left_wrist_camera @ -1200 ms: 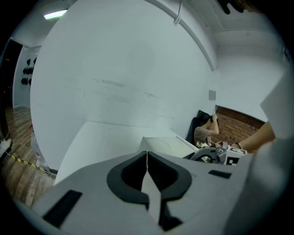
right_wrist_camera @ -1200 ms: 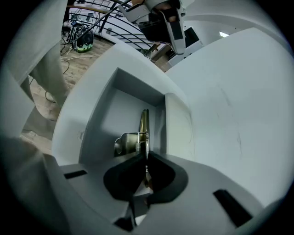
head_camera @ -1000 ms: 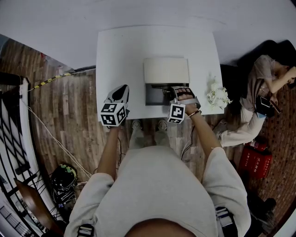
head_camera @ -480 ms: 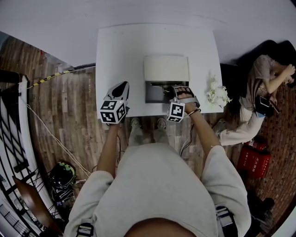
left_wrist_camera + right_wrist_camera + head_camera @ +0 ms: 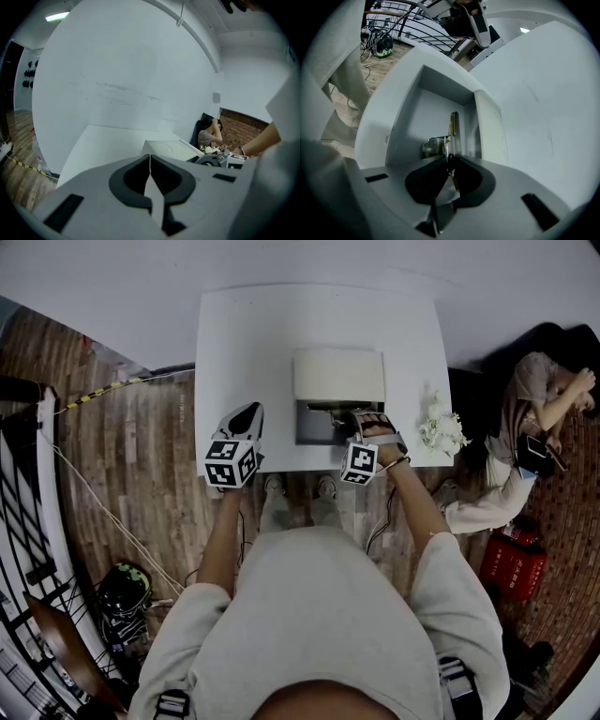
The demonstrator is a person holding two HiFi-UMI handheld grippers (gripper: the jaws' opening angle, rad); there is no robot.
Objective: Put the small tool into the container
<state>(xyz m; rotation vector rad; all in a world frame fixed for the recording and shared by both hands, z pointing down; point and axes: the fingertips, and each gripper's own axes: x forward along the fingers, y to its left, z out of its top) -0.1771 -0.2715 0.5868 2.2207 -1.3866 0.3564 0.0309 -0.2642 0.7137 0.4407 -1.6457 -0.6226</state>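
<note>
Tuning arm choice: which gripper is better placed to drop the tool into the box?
Right. The right gripper is shut on the tool, over the open box. The left gripper is shut, empty, off to the box's left.

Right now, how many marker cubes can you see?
2. One cube sits on the left gripper, at the table's front edge; the other on the right gripper, by the container. None seem hidden.

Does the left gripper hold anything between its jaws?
No, the left gripper has its jaws shut together, and its own view shows nothing between them.
</note>
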